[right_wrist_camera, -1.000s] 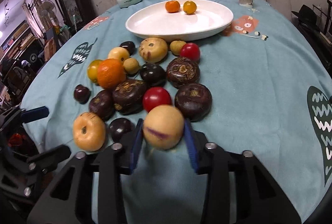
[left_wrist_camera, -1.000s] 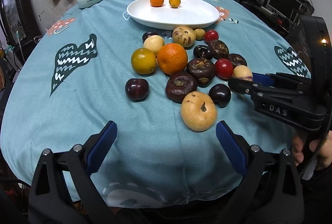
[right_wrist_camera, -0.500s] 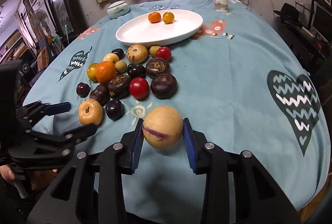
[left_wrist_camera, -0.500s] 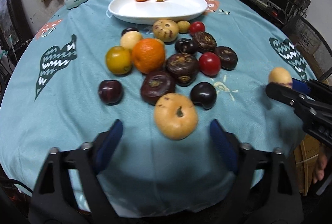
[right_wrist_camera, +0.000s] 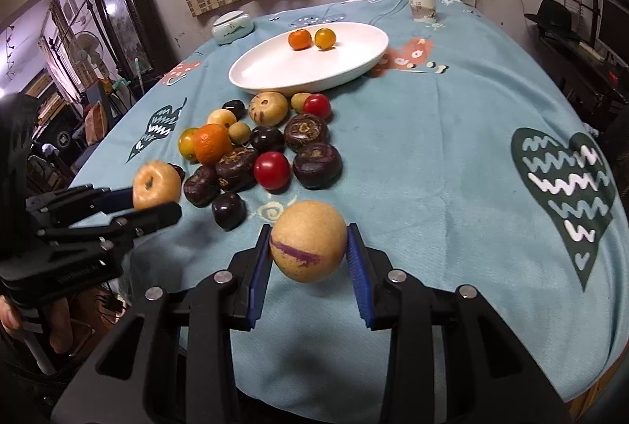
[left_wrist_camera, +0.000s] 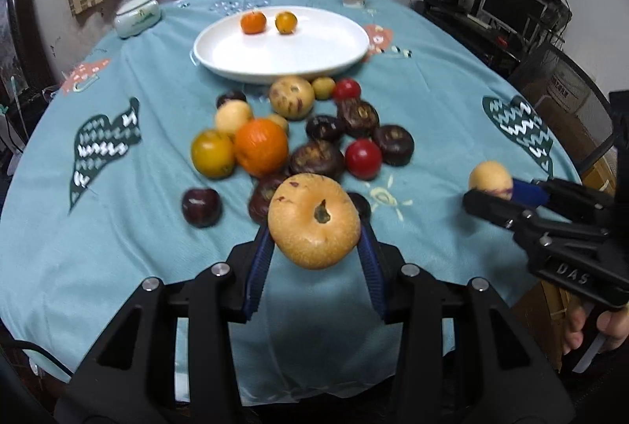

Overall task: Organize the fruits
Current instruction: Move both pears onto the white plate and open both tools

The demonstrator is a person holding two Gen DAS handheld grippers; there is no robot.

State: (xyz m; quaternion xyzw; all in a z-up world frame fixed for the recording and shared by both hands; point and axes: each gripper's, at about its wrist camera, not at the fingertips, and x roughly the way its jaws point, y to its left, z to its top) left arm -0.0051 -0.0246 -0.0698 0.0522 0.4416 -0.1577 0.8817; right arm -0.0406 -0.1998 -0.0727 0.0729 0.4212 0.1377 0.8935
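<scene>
Fruits (left_wrist_camera: pixel 314 148): heaped on the teal tablecloth (left_wrist_camera: pixel 118 247) before the white plate (left_wrist_camera: pixel 322 54), where two small oranges (left_wrist_camera: pixel 253 22) are set; tan apple (left_wrist_camera: pixel 314 221) pinched by the left gripper (left_wrist_camera: pixel 314 251), whose jaws have just been closing; yellow fruit (right_wrist_camera: pixel 308 241) clamped in the right gripper (right_wrist_camera: pixel 308 259), clear of the cloth.

Fruit cluster (right_wrist_camera: pixel 259 148) blocked the straight run toward the white plate (right_wrist_camera: pixel 354 66) at 12 o'clock; bare tablecloth (right_wrist_camera: pixel 432 156) at 2 o'clock lay open.
</scene>
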